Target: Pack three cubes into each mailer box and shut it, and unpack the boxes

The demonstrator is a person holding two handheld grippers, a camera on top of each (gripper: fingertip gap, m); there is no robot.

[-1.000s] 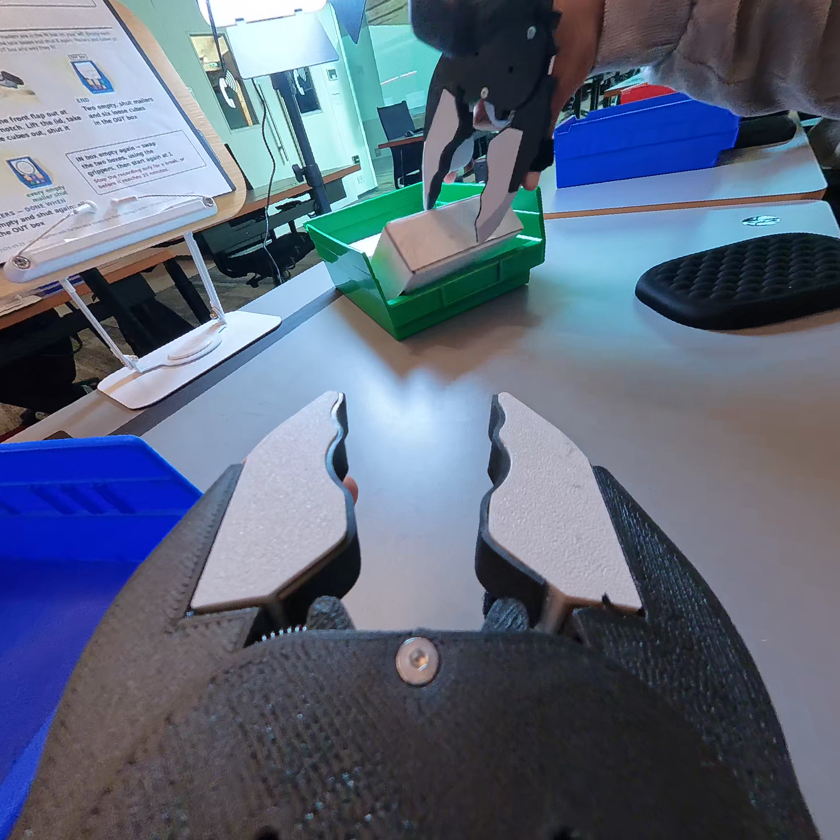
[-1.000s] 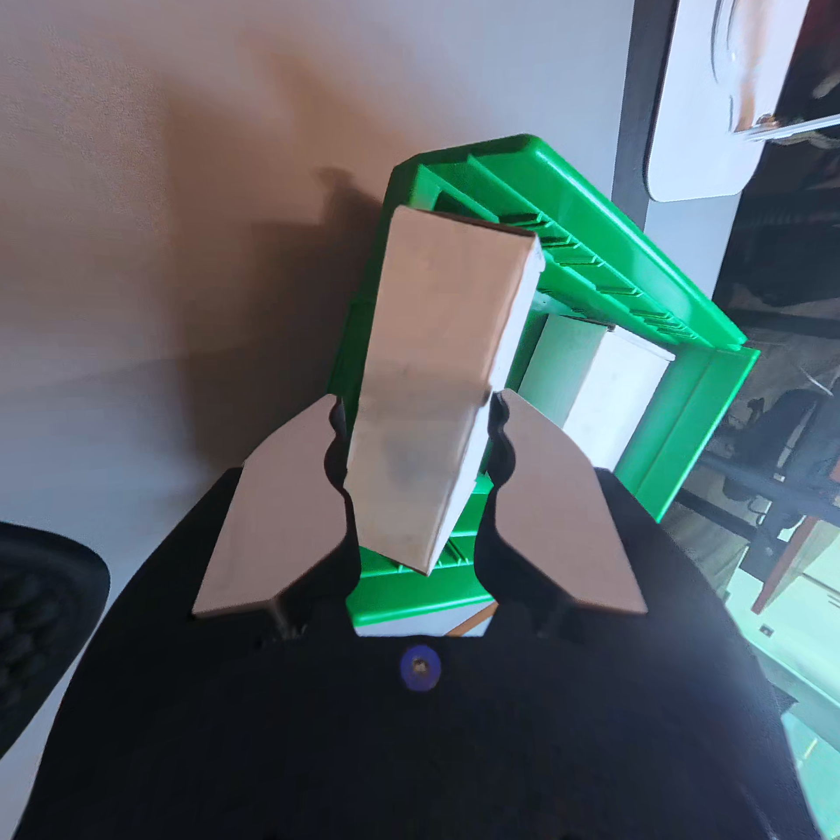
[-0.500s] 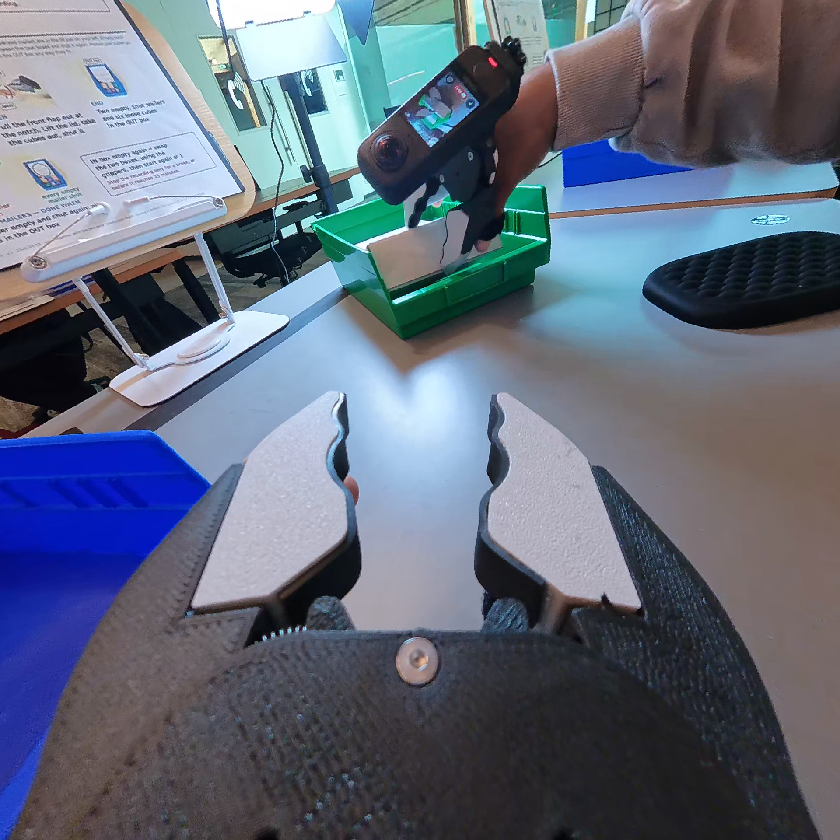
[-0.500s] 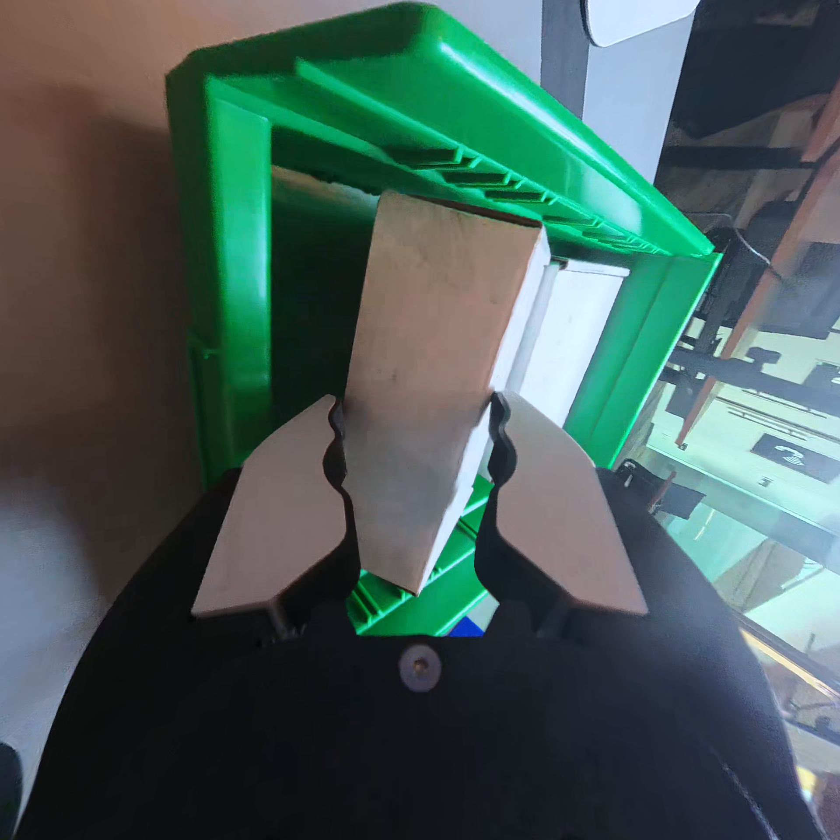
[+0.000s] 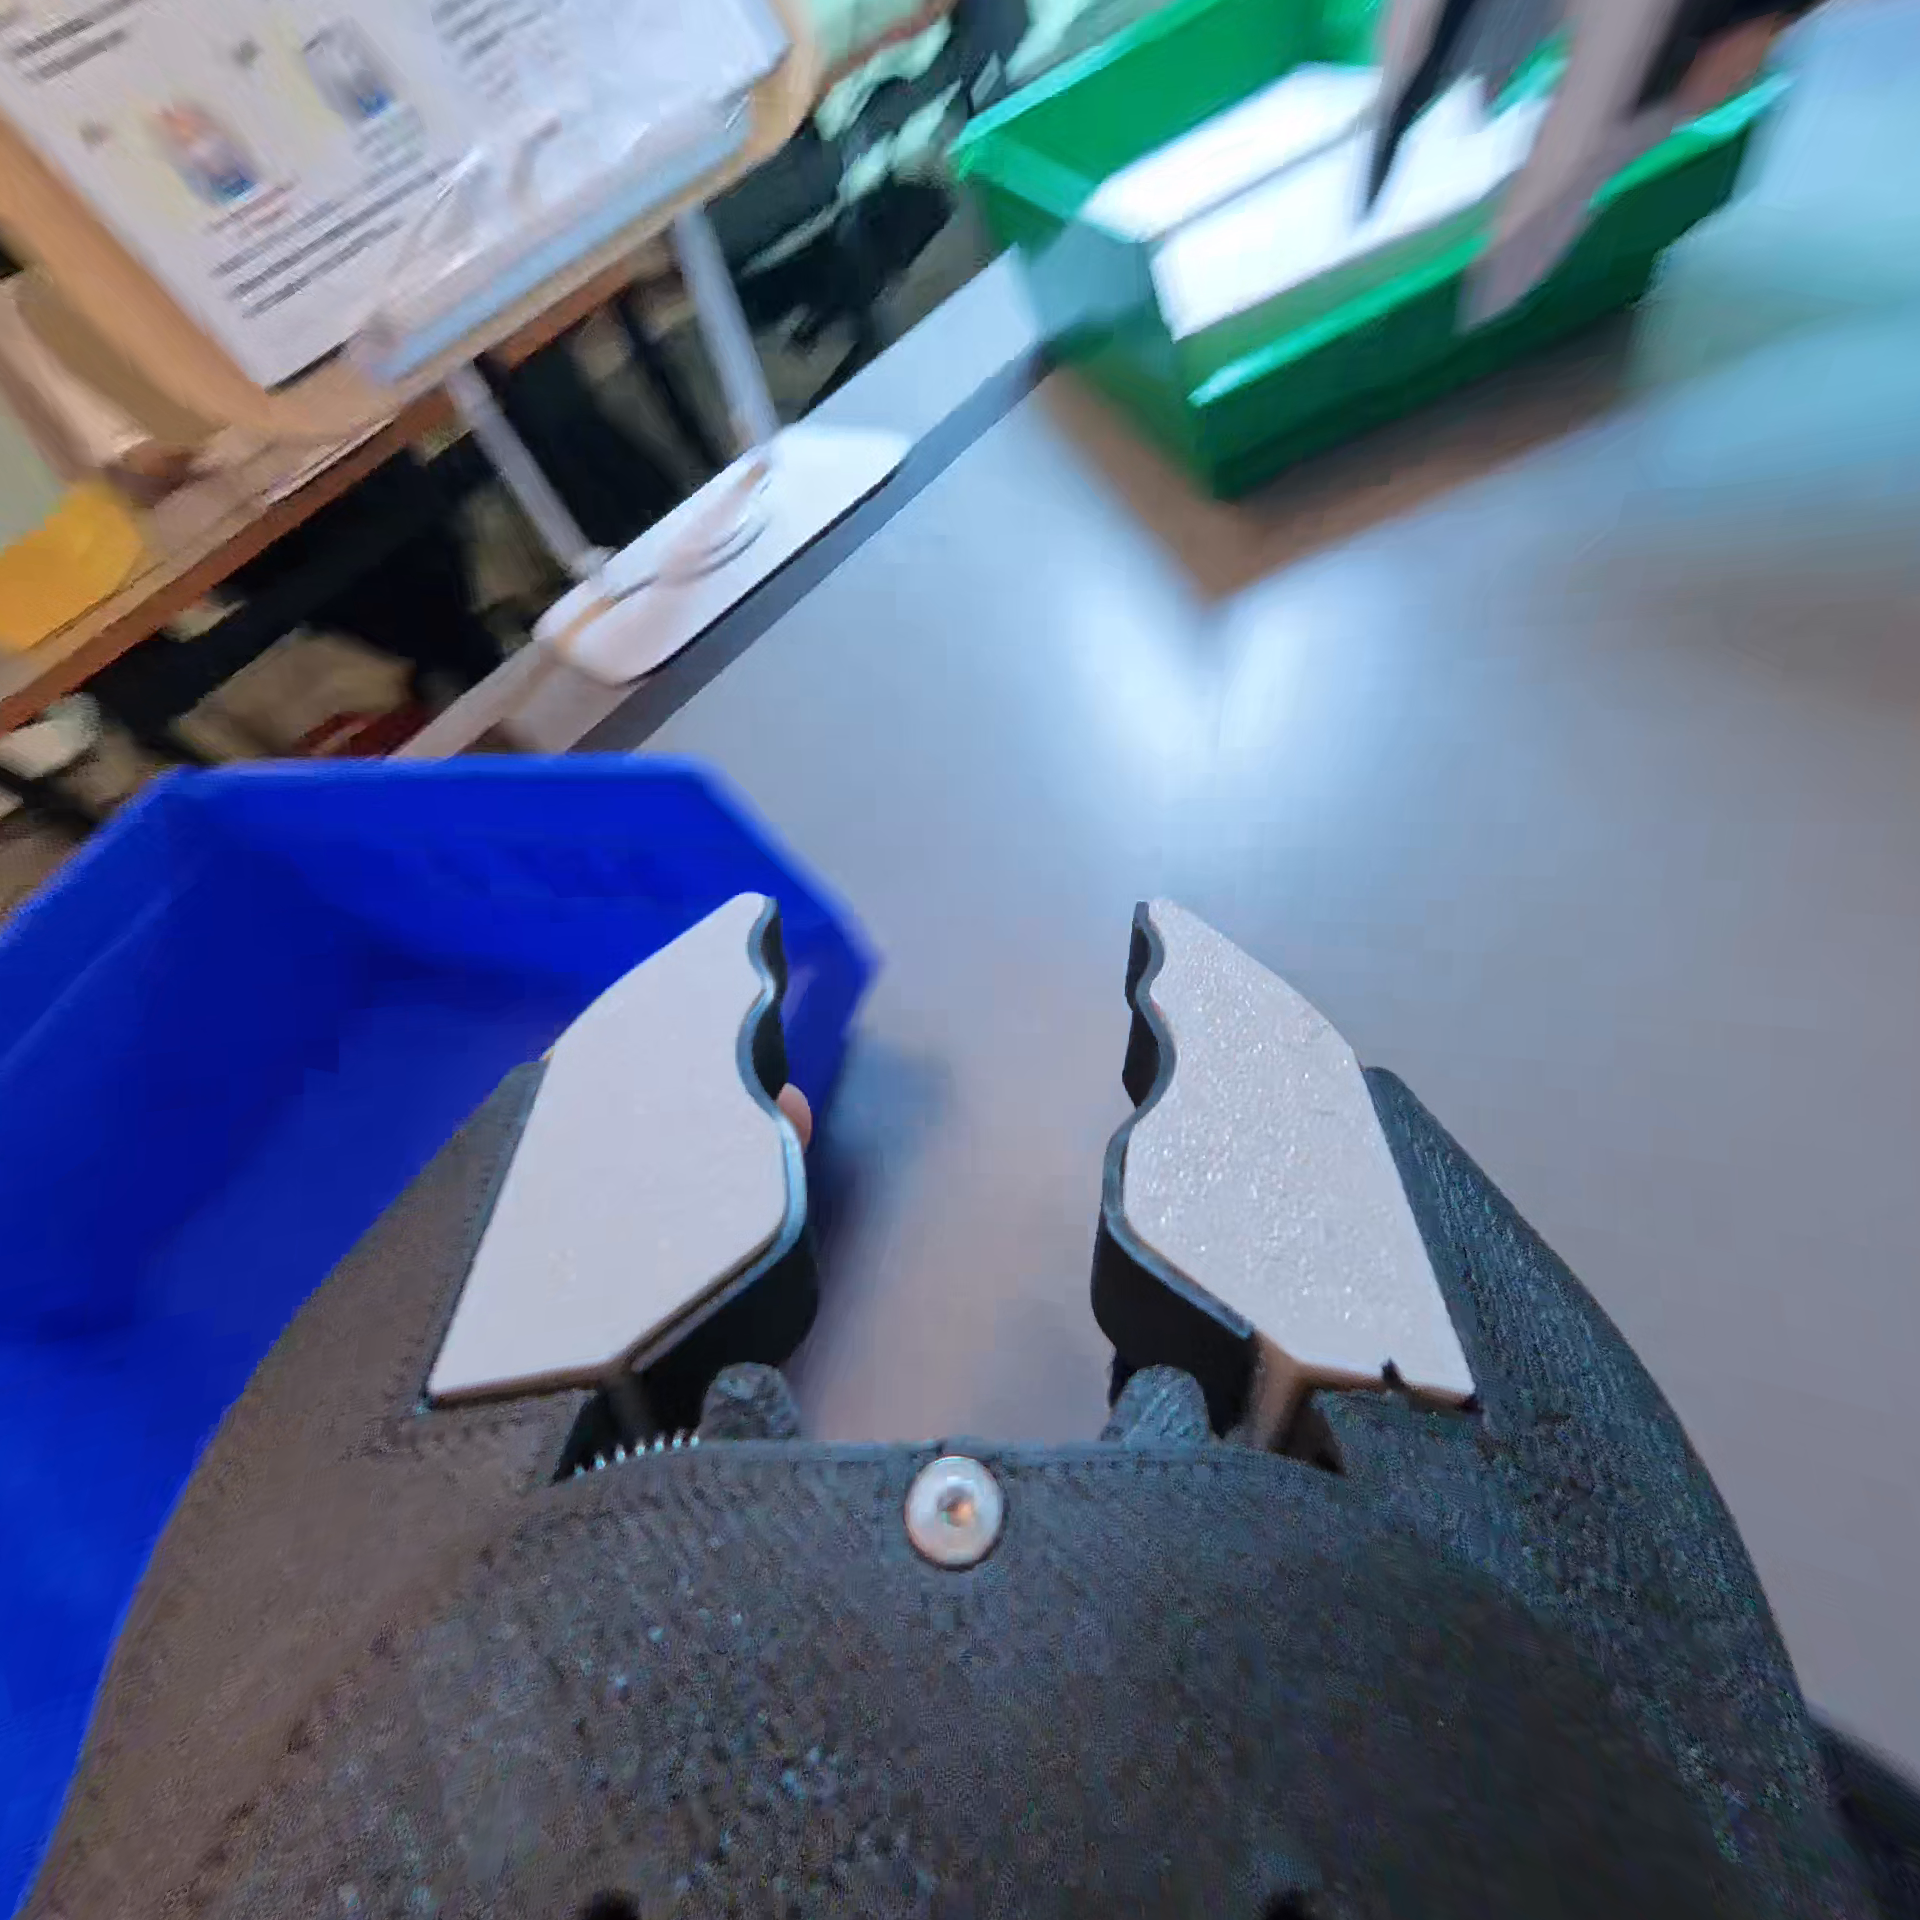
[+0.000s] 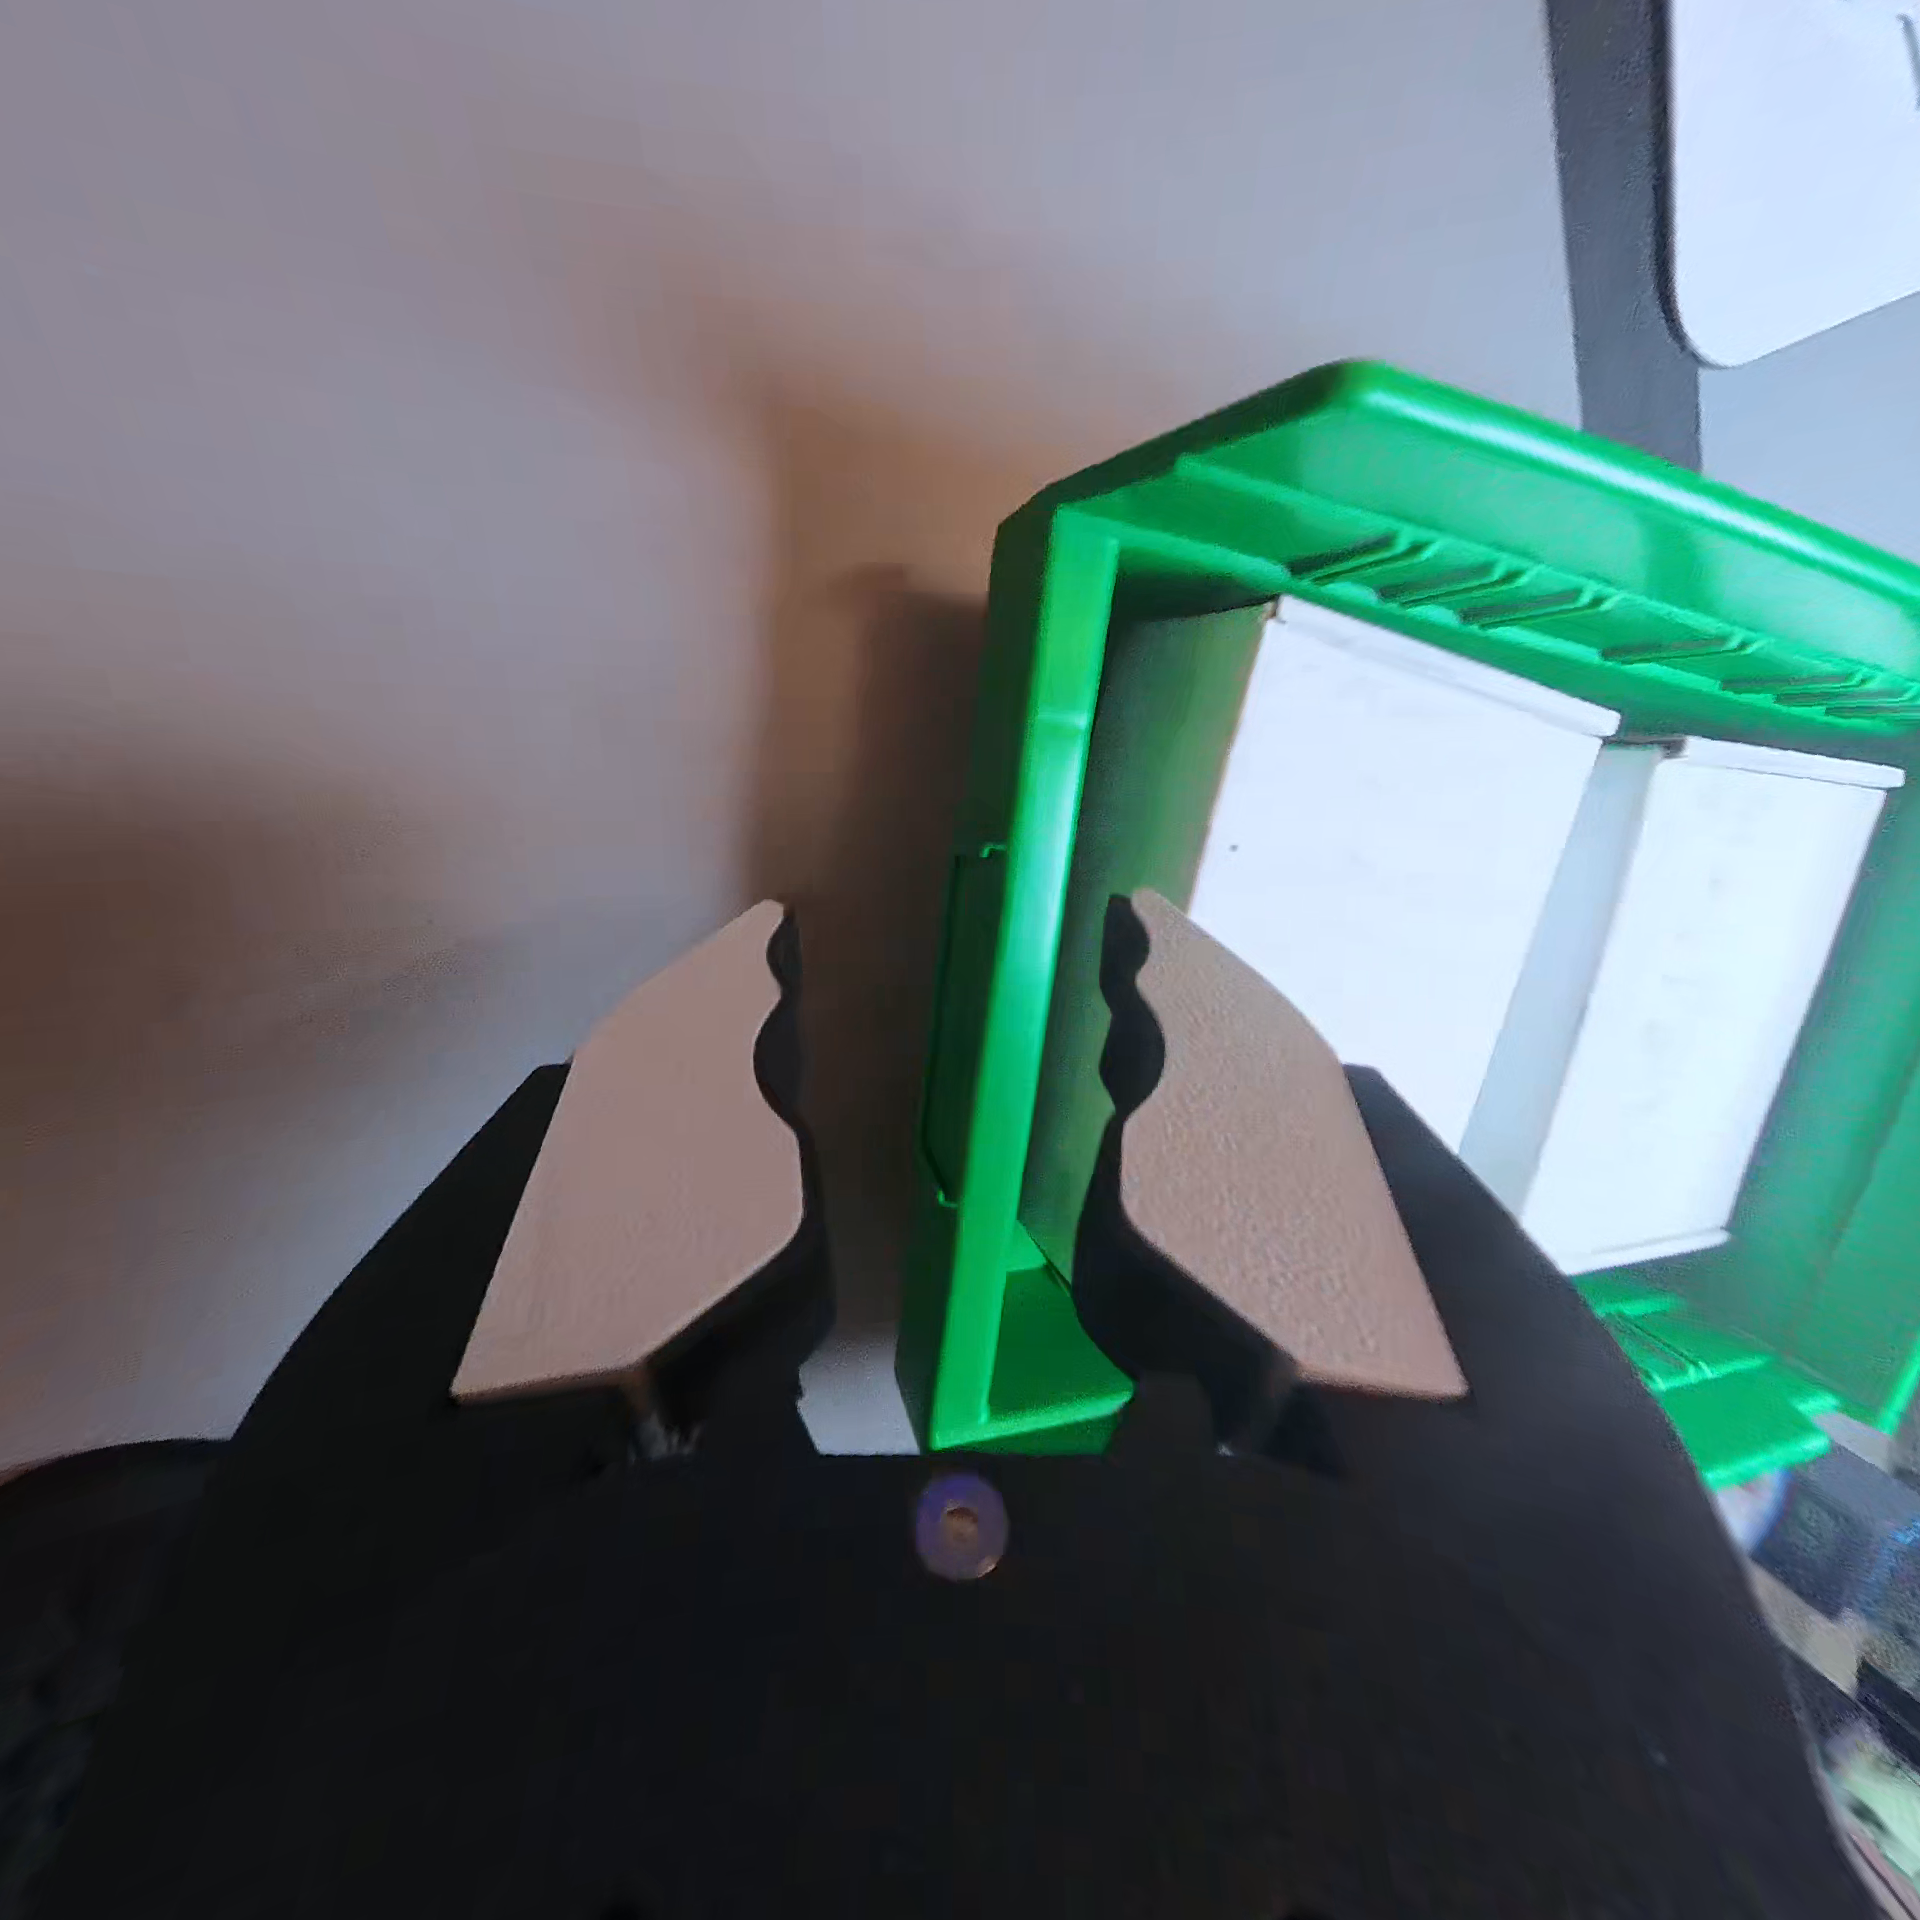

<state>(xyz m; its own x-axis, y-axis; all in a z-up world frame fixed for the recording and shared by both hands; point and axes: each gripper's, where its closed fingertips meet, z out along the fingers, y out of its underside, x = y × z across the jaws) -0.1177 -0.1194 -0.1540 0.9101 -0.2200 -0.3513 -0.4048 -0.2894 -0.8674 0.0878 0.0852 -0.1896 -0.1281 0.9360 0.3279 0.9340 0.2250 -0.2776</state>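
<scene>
Two white mailer boxes (image 6: 1392,894) (image 6: 1704,997) lie side by side, shut, in the green bin (image 6: 1018,935). My right gripper (image 6: 945,914) is open and empty, above the bin's near wall, beside the boxes. In the blurred left wrist view the green bin (image 5: 1351,343) with the white boxes (image 5: 1278,218) is at the far right of the grey table, and the right gripper (image 5: 1538,135) hangs over it. My left gripper (image 5: 951,914) is open and empty, low over the table at the corner of a blue bin (image 5: 312,987). No cubes show.
A white stand base (image 5: 717,551) holding an instruction sheet (image 5: 343,145) sits at the table's far left edge; it also shows in the right wrist view (image 6: 1808,166). The blue bin's inside looks bare. Bare grey tabletop (image 5: 1351,831) lies between the bins.
My right gripper let go of the white mailer box, which now lies in the green bin beside the other, and opened and pulled back. My left gripper swung toward the blue bin.
</scene>
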